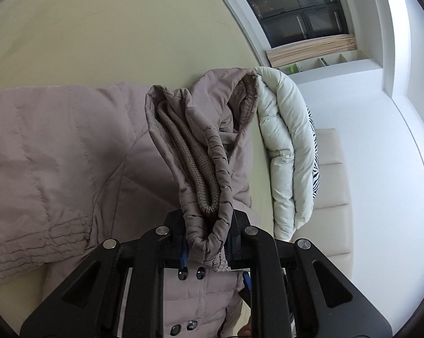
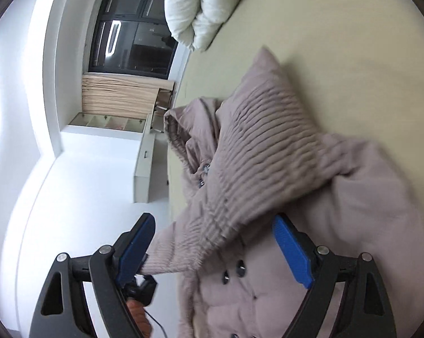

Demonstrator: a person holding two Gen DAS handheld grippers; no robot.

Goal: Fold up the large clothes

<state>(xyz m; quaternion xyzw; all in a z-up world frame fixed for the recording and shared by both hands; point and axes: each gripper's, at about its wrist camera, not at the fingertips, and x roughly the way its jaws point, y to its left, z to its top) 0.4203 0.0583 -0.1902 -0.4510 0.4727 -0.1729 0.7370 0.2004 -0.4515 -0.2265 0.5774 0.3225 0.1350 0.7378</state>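
Note:
A large taupe padded coat lies on a pale green bed sheet. My left gripper is shut on the coat's sleeve cuff, whose knitted inner cuff shows; the sleeve is held up over the coat's buttoned front. In the right wrist view the same coat lies spread, with a ribbed sleeve folded across its buttoned front. My right gripper is open, its blue pads on either side of that sleeve's cuff end, not pinching it.
A folded white duvet sits on the bed beyond the coat, also in the right wrist view. A zebra-print pillow lies behind it. A padded headboard, white walls, a dark window and beige curtains surround the bed.

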